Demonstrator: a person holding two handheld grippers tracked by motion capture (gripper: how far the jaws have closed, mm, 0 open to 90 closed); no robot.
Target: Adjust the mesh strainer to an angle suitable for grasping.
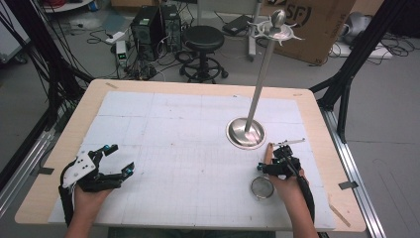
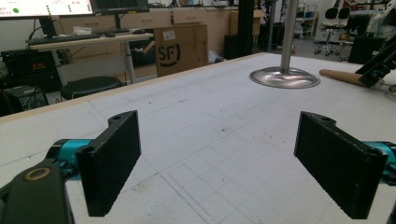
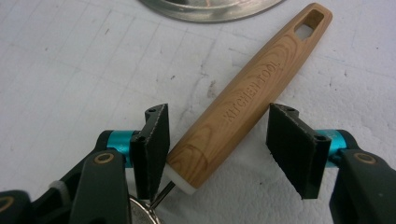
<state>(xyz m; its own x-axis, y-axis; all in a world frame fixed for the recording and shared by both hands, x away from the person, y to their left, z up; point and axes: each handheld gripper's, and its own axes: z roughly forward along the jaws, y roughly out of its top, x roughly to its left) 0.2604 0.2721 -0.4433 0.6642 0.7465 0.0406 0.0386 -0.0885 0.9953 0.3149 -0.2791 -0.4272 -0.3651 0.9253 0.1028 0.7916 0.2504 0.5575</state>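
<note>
One small strainer (image 1: pixel 262 187) with a round mesh bowl and a wooden handle (image 3: pixel 247 100) is laid on the white gridded mat (image 1: pixel 188 148) at the right front of the table (image 1: pixel 59 163). Its bowl is seen nearest the person in the high view, and the handle is pointed away, towards the round steel base (image 1: pixel 245 132) of a tall metal stand (image 1: pixel 265 64). The words "KITCHEN TOOL" and a slot near the far end are shown on the handle in the right gripper view.

The right gripper (image 3: pixel 217 140) is held over the lower part of the handle with its jaws apart. The handle is placed between the two black pads; the left pad (image 3: pixel 154 144) is seen just beside the white collar at the handle's foot, while a clear gap is left at the other pad. No clamping of the handle is shown.

The left gripper (image 2: pixel 219 163) is held at the left front of the mat, well apart from the strainer, with its jaws spread wide and nothing between them. It is supported by the person's left hand (image 1: pixel 89 196).

Beyond the table, a black stool (image 1: pixel 203 42), computer cases and a cardboard box (image 1: pixel 312 25) are stood on the floor.
</note>
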